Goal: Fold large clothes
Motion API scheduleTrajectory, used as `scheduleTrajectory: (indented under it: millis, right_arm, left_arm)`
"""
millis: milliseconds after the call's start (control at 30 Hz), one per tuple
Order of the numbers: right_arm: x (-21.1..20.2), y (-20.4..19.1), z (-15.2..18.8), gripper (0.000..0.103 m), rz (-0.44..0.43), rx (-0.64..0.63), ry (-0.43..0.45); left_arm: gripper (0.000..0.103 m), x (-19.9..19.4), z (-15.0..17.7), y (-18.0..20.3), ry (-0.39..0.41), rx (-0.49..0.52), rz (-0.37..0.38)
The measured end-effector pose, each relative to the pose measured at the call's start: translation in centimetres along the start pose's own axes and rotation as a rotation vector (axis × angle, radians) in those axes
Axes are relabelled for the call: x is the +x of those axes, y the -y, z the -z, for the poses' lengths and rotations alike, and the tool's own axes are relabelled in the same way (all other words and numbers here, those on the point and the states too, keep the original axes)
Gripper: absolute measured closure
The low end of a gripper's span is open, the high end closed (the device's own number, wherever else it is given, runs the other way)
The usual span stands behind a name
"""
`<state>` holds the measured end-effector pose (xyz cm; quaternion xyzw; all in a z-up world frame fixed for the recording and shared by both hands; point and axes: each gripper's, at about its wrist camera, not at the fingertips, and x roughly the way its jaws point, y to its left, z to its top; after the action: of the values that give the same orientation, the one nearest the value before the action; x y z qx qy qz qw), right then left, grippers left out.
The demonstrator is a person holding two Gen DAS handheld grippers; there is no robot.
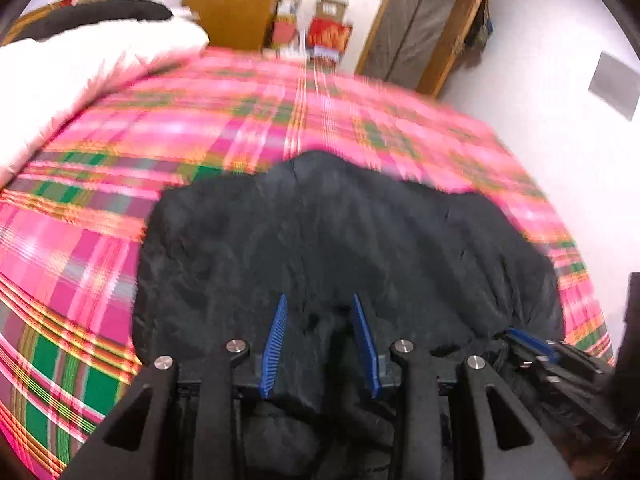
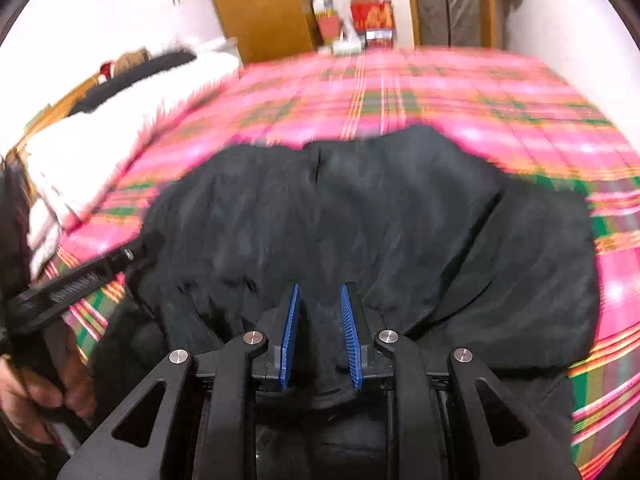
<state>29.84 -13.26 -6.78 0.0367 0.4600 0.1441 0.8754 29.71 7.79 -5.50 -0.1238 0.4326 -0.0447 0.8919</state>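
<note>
A large black garment (image 1: 328,232) lies spread on a bed with a pink and green plaid cover (image 1: 100,216); it also shows in the right wrist view (image 2: 380,216). My left gripper (image 1: 320,300) holds the near edge of the garment bunched between its blue pads (image 1: 276,336). My right gripper (image 2: 320,292) likewise has black cloth gathered between its blue pads (image 2: 290,328). The right gripper shows at the lower right of the left wrist view (image 1: 556,356). The left gripper and the hand on it show at the left of the right wrist view (image 2: 80,280).
White bedding (image 1: 80,72) with a dark item on top lies along the bed's left side. A wooden cabinet (image 1: 236,0), red boxes (image 1: 328,36) and a wooden door frame (image 1: 424,28) stand beyond the far end of the bed. A white wall (image 1: 560,92) is on the right.
</note>
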Motion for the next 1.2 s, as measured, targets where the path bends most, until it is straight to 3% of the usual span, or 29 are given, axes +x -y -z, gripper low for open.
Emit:
scheduleTrajectory:
  millis: [67,100,333,400,500,567,633,733,1033,1067,1133,1200]
  right_arm:
    - [1.7,1.0,1.0,0.081,-0.021,0.048,-0.026]
    - [2.0,1.4,1.2,0.081,-0.037,0.068,-0.018]
    - [1.1,0.5,1.5,0.081,0.007,-0.003,-0.046]
    - [-0.9,0.0,1.4,0.081,0.015,-0.014,-0.008]
    - [-2.4,0.0,2.3,0.081,0.006,-0.017,0.024]
    - [-1.5,0.2,3.4,0.081,0.009,-0.014,-0.014]
    - [0.0,0.6,4.3,0.081,0.013,-0.001,-0.060]
    - [0.9,1.1,4.9,0.081,0.004,0.009,-0.060]
    - [-0.9,1.9,4.9,0.081,-0.009,0.010,-0.077]
    - [-1.6,2.2,5.0,0.078,-0.006,0.010,-0.074]
    - [-3.6,2.5,5.6,0.055,0.002,0.008,-0.057]
    - [-5.6,3.0,6.3,0.053,0.005,0.014,-0.045]
  left_arm:
    - [0.066,2.1,0.7,-0.3,-0.092,0.006,-0.026]
    - [0.066,2.6,0.9,-0.5,-0.101,0.007,-0.024]
    - [0.067,2.2,1.1,-0.2,-0.084,0.010,-0.034]
    - [0.067,0.7,1.2,0.2,-0.065,-0.014,-0.029]
    - [0.067,-1.7,1.8,0.7,-0.003,-0.006,0.024]
    - [0.067,-2.4,2.4,1.5,0.013,0.024,0.061]
    - [0.067,-1.5,3.2,2.3,-0.036,0.054,0.089]
    - [0.067,1.0,4.2,2.6,-0.125,0.075,0.065]
    - [0.066,2.1,5.1,3.2,-0.071,0.089,0.056]
    - [0.066,1.8,5.3,3.2,-0.064,0.087,0.055]
    - [0.066,0.8,5.9,3.4,-0.054,0.084,0.052]
    - [0.067,-0.6,6.8,3.6,-0.052,0.090,0.038]
